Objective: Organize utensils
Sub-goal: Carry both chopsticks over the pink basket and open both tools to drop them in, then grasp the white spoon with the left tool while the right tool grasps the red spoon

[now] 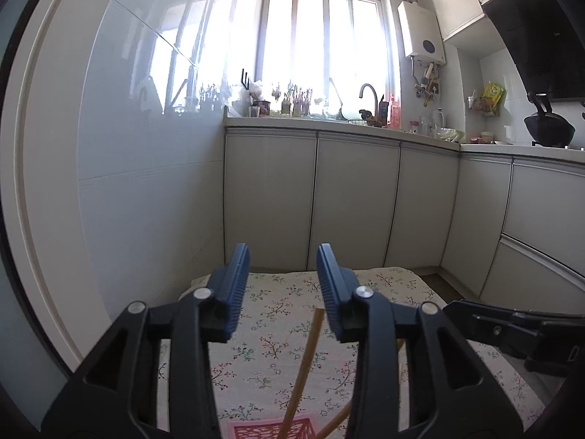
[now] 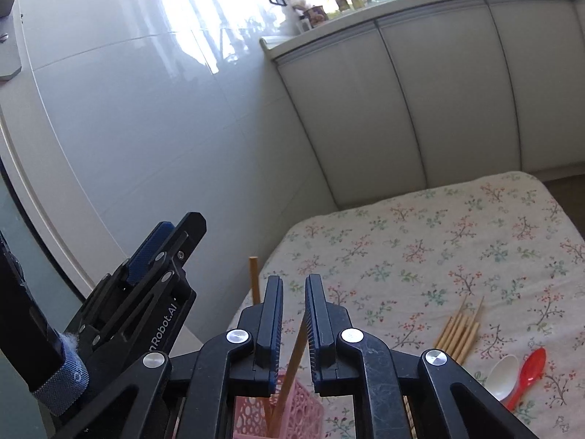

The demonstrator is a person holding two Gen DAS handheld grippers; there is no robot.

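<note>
Left tool (image 1: 283, 285): jaws parted wide, nothing between them, raised above the tabletop (image 2: 457, 226), which wears a floral cloth.

Right tool (image 2: 294, 314): jaws narrowly parted; one chopstick (image 2: 292, 362) passes up between them, lying against the right pad. Actual clamping cannot be told.

Pink basket (image 2: 292, 413): lattice-walled, at 6 o'clock under both tools, holding upright chopsticks.

Loose chopsticks (image 2: 459, 333): bundle flat on the cloth, at 4 o'clock in the right wrist view.

White spoon (image 2: 506, 375) and red spoon (image 2: 530, 375): side by side, just beyond the bundle, at 4 o'clock.

Cabinets (image 1: 358, 201): grey doors at 12 o'clock.
</note>
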